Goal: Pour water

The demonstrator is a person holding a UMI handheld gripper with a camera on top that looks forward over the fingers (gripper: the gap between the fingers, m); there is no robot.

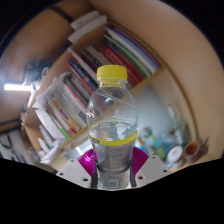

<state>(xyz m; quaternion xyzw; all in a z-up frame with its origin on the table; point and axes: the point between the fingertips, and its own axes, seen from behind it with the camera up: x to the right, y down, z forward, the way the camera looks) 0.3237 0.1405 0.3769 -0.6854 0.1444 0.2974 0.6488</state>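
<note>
- Bottle: clear plastic, yellow cap at its 12 o'clock end, yellow band about the lower body; stands upright along the fingers and is lifted off any surface, with only tilted background behind it
- Water: seen through the wall, level roughly at mid-body; upper part holds air
- Cap state: seated on the neck, so nothing can leave the bottle as it stands
- Gripper: claw pinching the bottle's lower body, one magenta pad pressed in at the bottle's 9 o'clock side, the other at its 3 o'clock side; no gap visible at either side
- Bookshelf: rows of books running from the bottle's 9 o'clock to its 1 o'clock, well beyond it; whole scene leans, which suggests the gripper is held at a tilt
- Small items: cluttered on a surface at the bottle's 4 o'clock, too small to identify; no cup or glass can be made out
- Step in hand, as judged: carry phase, bottle held aloft, pouring not begun
- Next move calls for: a receiving vessel found, the cap dealt with, then a slow tip of the neck over that vessel with the pinch kept firm
</note>
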